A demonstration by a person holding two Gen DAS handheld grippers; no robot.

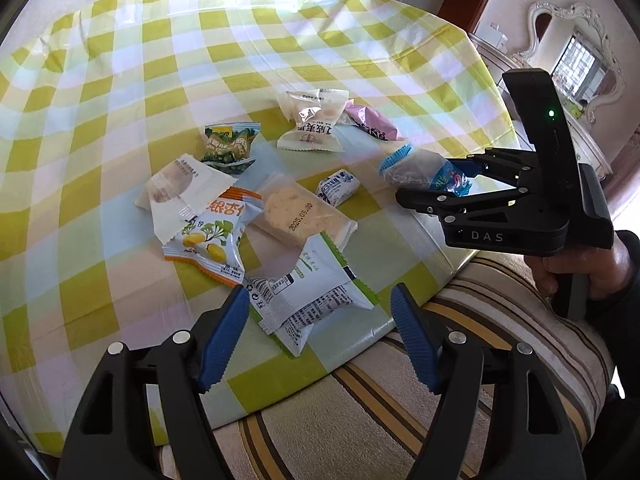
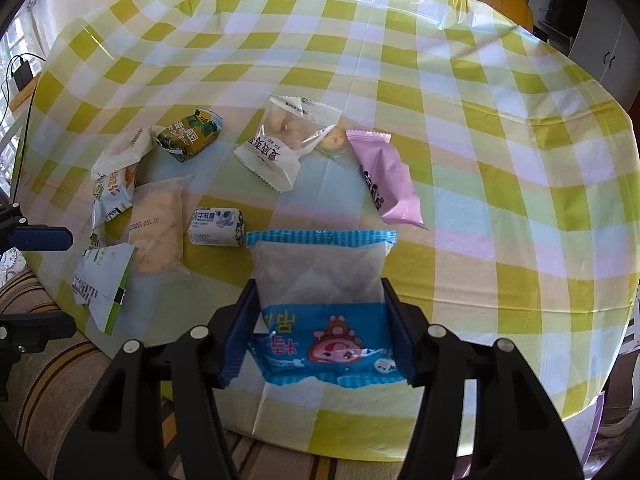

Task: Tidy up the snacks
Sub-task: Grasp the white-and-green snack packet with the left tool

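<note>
Your right gripper point(image 2: 318, 334) pinches the blue snack packet point(image 2: 320, 280), clear in the middle with a pink cartoon print, between its jaws above the bench point(image 2: 480, 160). Your left gripper point(image 1: 318, 332) has its jaws spread, the white-green packet point(image 1: 316, 300) lying between them, untouched.

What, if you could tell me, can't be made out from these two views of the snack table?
- Blue packet: its rear end, hidden by the right gripper in both views.
- Cookie packet: mostly covered by the white packet and pink packet.
- Small milk candy: print too small to read.
</note>
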